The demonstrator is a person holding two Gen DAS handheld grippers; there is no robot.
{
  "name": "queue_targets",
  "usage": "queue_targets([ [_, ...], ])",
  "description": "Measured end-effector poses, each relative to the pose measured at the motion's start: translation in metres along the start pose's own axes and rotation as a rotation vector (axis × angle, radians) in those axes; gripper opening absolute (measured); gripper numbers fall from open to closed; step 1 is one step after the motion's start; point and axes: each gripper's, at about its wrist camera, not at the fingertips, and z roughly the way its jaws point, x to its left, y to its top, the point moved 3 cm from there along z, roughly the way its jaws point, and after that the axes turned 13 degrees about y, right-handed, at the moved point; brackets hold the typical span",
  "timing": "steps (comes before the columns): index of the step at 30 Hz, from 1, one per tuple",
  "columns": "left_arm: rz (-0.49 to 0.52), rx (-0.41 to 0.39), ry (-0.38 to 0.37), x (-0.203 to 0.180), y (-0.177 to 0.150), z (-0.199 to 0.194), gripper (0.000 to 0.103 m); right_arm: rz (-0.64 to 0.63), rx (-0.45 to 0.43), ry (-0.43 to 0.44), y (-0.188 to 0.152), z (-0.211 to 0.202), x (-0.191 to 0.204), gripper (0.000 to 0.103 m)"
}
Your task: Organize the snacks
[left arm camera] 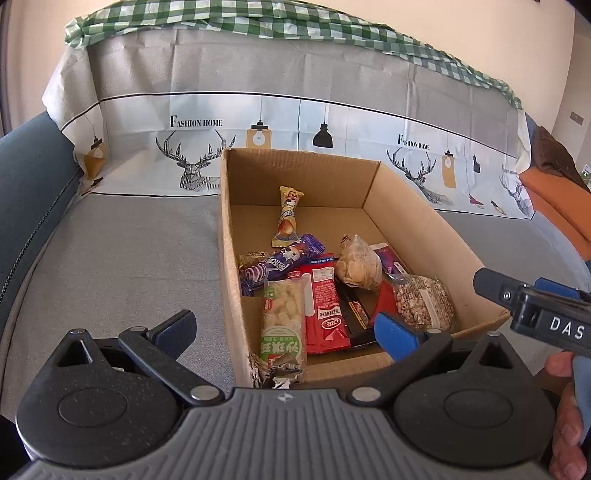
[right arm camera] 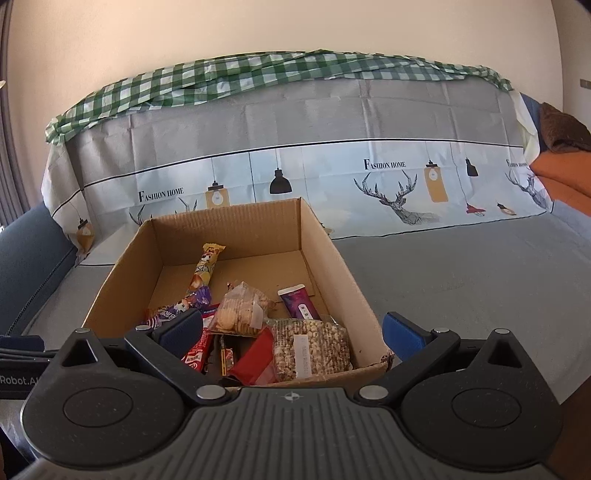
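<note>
Resting on: a grey cover (right arm camera: 461,280) spread over the seat of a sofa, the cardboard box (left arm camera: 417,221) stands open-topped near the seat's front.
Backrest: the same cover runs up it, grey above, with a pale printed band (right arm camera: 332,184) of antlered deer heads, hanging lamps and the words "FASHION HOME".
Top of the backrest: a green-and-white checked cloth (right arm camera: 258,70) lies crumpled along it.
Wall: plain cream (right arm camera: 258,26) behind the sofa.
Sofa ends: a dark blue arm (left arm camera: 29,177) on one side; an orange cushion (right arm camera: 565,173) with a brown cloth (right arm camera: 561,129) on the other.
Snacks: all inside the box, piled toward its near end: a green-labelled puffed snack pack (left arm camera: 284,321), a red packet (left arm camera: 325,302), a purple wrapper (left arm camera: 277,264), a yellow bar (left arm camera: 288,218), a clear bag of biscuits (left arm camera: 356,267) and a clear bag of mixed grains (left arm camera: 424,302).
Left gripper (left arm camera: 288,332): jaws spread wide over the box's near left corner, nothing between them.
Right gripper (right arm camera: 291,336): jaws spread wide, nothing pinched.
</note>
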Motion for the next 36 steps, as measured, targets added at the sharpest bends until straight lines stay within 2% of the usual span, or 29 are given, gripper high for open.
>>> queue_targets([
  [36,-0.03,0.012,-0.012,0.001,0.0029,0.0024,0.103,-0.016,0.01,-0.011,-0.002,0.0027,0.0021,0.102],
])
